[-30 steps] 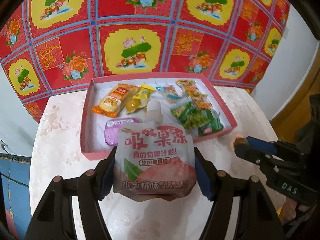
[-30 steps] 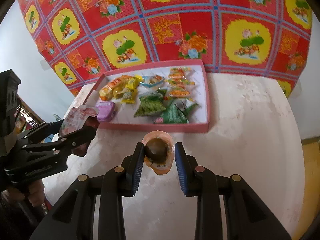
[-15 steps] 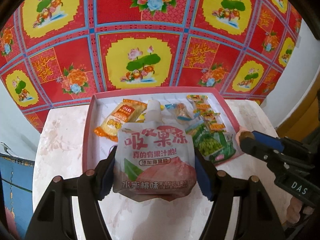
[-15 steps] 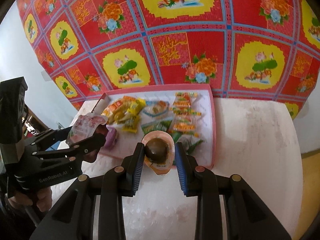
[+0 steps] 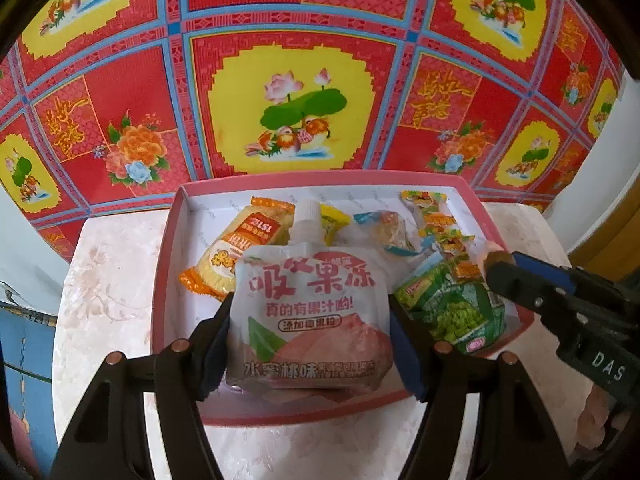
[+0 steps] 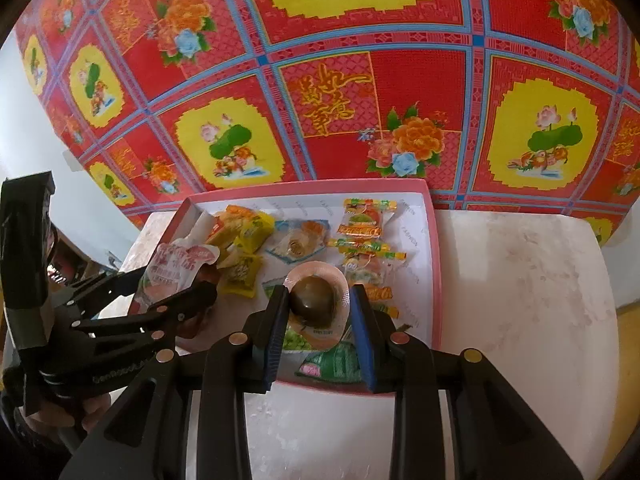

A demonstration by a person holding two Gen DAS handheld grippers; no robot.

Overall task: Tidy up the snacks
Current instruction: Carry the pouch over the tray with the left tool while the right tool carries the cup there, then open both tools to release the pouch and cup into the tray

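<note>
Left wrist view, left to right. The left gripper [image 5: 308,332] is clamped on a peach jelly drink pouch [image 5: 310,320], one pad on each side edge. The pouch is held upright, its long axis running from 6 o'clock to 12 o'clock, with the white spout cap [image 5: 307,216] at 12 o'clock. It hangs over the near left part of the pink tray [image 5: 160,280]. Whether its lower edge touches the tray floor cannot be told. Behind it, at 11 o'clock, lies an orange biscuit pack [image 5: 236,252]. At 2 o'clock lies a green pea snack bag [image 5: 452,308]. The right gripper [image 5: 496,258] enters from 3 o'clock.

Right wrist view, left to right. The left gripper [image 6: 192,280] and its pouch stand at 9 o'clock, above the tray's left end. The right gripper [image 6: 320,304] is closed on a packaged dark egg [image 6: 314,300], pads on its two sides. The egg hangs above the near middle of the tray, over the green bags [image 6: 332,364]. Yellow candy packs [image 6: 244,268] lie at 11 o'clock. A row of small orange-and-green sachets [image 6: 364,232] runs at 1 o'clock.

Governing relation: both items are already over the tray, the floor lying below and ahead of each tool. The left hand is nearer the tray's left end and the right hand nearer its middle. By judgement, each item is ready for lowering and release.
</note>
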